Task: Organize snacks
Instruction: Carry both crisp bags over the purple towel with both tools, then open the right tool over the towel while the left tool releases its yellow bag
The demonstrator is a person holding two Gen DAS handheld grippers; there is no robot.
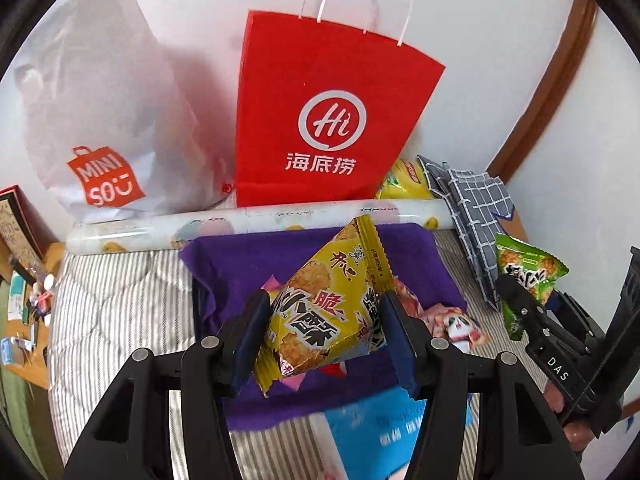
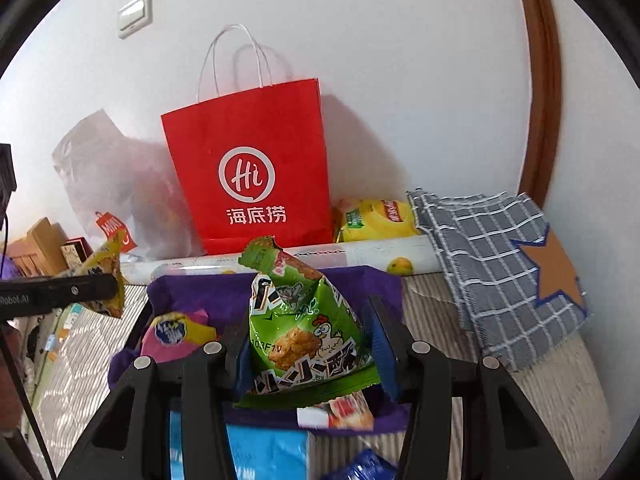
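So up close, the left gripper (image 1: 324,336) is clamped on a yellow snack packet (image 1: 320,312), both blue pads pressing its sides, packet sticking up tilted between them. The right gripper (image 2: 306,354) has its pads squeezed on a green snack packet (image 2: 304,328) with a cartoon chicken on it, also held up off the bed. Both hang over a purple cloth-lined bin (image 1: 224,264) that has a few small packets in it, a pink one (image 2: 176,334) among them, though I can't really tell what the others are, too blurry. A light blue pack (image 2: 268,452) lies just in front of the bin on the striped bedding (image 1: 120,300). Behind the bin there's a rolled sheet (image 1: 160,228) with fruit prints, then a red paper bag (image 1: 328,120) standing against the wall, a white Miniso bag (image 1: 104,128) beside it, a yellow chips bag (image 2: 376,220) on the other side, and a grey checked cloth (image 2: 492,248).
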